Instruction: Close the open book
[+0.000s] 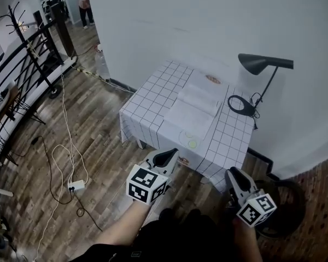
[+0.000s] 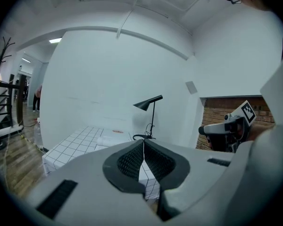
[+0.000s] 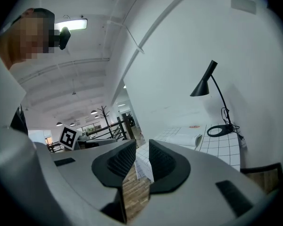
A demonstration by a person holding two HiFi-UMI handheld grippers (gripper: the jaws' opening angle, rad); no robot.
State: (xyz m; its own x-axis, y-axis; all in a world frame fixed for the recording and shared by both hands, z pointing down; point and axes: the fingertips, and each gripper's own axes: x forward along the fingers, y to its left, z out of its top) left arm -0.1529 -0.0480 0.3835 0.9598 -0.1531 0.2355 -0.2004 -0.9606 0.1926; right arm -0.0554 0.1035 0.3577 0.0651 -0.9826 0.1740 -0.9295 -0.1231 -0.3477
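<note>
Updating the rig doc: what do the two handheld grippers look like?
Both match: the left gripper and right gripper have pale grey-white bodies with black, pointed jaws lined with ribbed black pads. Each carries a white cube printed with black square markers. No cables show. The person wears dark clothing.

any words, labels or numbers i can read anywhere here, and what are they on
None can be read in any view.
On the open book: pages look blank at this size, nothing legible.
The reddish mark at its far end: too small and blurred to read.
The green circles near its front edge: no legible characters.
The left marker cube and right marker cube: black-and-white square patterns, no letters.
</note>
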